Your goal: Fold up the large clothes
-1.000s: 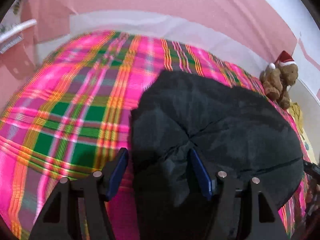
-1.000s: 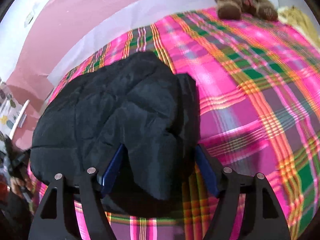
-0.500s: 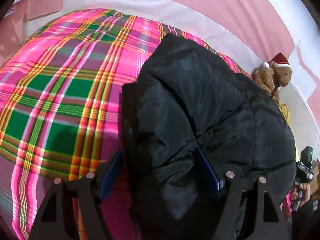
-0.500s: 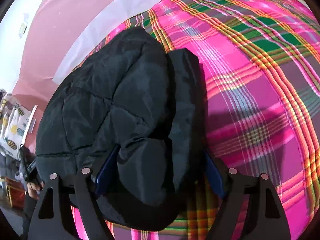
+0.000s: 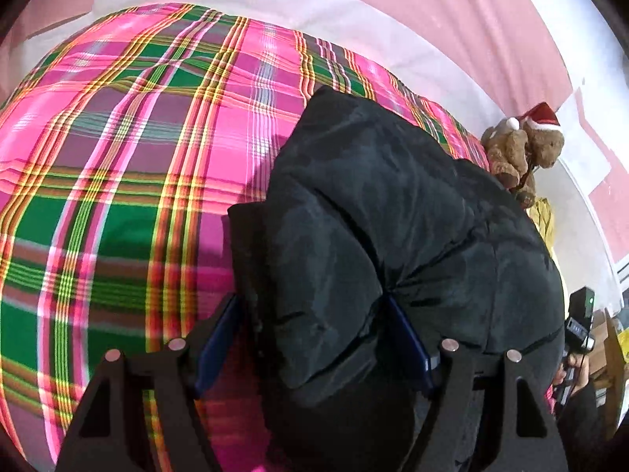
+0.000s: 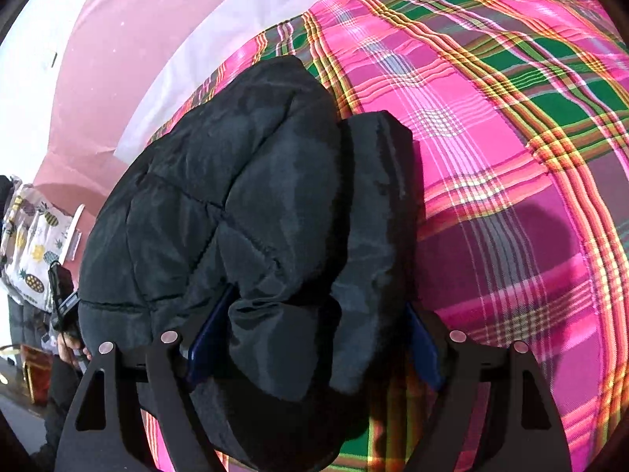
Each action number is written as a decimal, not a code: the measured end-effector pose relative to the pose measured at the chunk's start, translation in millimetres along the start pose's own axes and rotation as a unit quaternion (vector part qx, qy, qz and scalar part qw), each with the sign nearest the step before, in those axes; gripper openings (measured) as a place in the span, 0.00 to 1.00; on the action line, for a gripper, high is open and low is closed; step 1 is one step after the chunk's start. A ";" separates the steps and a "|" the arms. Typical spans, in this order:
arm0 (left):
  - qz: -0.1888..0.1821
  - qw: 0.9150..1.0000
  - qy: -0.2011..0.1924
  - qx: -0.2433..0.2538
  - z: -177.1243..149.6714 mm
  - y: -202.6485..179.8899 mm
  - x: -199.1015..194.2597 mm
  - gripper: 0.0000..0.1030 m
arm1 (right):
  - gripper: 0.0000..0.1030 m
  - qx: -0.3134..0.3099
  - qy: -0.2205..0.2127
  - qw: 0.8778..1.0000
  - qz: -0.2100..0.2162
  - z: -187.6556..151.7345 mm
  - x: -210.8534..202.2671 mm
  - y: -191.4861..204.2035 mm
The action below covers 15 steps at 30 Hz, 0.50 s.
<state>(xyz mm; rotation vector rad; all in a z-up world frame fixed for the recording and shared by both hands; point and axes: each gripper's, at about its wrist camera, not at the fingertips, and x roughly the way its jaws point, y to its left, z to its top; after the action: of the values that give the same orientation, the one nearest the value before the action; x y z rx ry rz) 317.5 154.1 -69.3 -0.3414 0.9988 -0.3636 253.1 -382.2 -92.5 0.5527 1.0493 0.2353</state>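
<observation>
Both grippers are pressing lower and closer onto the puffy black quilted jacket (image 5: 393, 236) than a second ago. Left gripper (image 5: 314, 338) and right gripper (image 6: 314, 338) are straddling its near edge, jaws wide, not visibly pinching. Lying bundled on the pink-and-green plaid bedspread (image 5: 118, 196), it is looking mostly folded.

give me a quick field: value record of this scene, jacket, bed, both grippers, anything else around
garment: black puffer jacket, bunched into a thick bundle on the bed
surface: pink and green plaid bedspread
left gripper: jaws wide, a padded fold of the jacket between the blue pads
right gripper: jaws wide, a jacket fold between the pads
grip: cannot tell whether either set of pads presses on the fabric
nearby: teddy bear in a red hat at the bed's far edge
backdrop: pink wall
</observation>
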 end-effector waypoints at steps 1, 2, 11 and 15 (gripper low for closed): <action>0.000 1.000 -0.001 -0.001 2.5 0.2 0.6 0.74 | 0.77 -0.001 0.000 1.000 0.000 0.0 0.4 0.5; 0.003 1.000 -0.001 0.000 4.8 -0.6 0.4 0.74 | 0.77 -0.001 0.001 1.000 0.000 0.2 0.4 0.9; 0.018 1.000 -0.012 0.008 2.6 -7.1 -2.6 0.67 | 0.77 -0.002 0.002 1.000 0.015 -1.3 -0.5 -5.2; -0.023 0.999 -0.012 -0.039 -11.5 13.2 3.8 0.69 | 0.77 -0.003 0.004 1.000 0.021 -3.7 -1.2 -8.0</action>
<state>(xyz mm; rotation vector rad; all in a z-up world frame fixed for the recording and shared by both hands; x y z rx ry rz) 311.4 162.9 -83.7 -0.4396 0.9849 -0.3618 248.7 -388.3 -97.3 0.5687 1.0461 0.2779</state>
